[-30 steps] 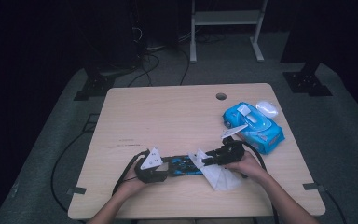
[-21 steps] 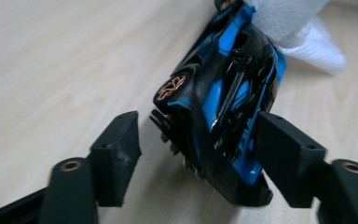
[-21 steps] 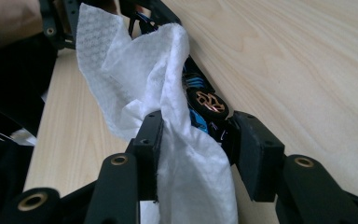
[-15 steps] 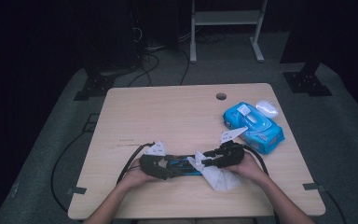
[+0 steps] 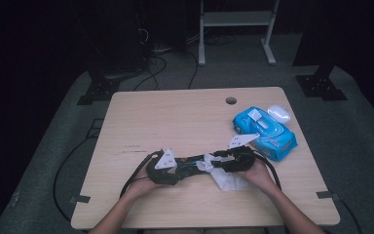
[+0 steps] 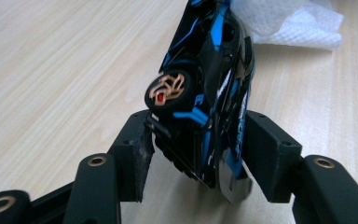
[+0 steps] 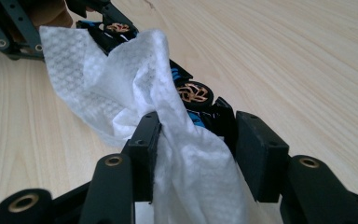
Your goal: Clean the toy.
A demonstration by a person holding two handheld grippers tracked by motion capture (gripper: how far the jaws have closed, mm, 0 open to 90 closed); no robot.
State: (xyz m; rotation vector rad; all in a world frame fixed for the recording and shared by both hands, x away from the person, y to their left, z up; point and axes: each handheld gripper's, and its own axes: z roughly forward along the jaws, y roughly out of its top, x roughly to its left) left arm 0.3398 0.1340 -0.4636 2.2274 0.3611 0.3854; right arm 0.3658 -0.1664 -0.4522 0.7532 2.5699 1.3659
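The left gripper (image 6: 200,149) has just been closing its jaws around one end of the black-and-blue toy car (image 6: 209,93), tipped on its side above the wooden table (image 5: 175,117). At the car's other end, the right gripper (image 7: 193,140), its jaws just opening a little, pinches a white wet wipe (image 7: 121,84) against the car.

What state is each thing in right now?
Toy car: tipped on its side, clamped at one end by the left hand-held gripper.
Wipe: draped over the car, pinched in the right hand-held gripper.
Wipes pack: flat on the table, untouched.
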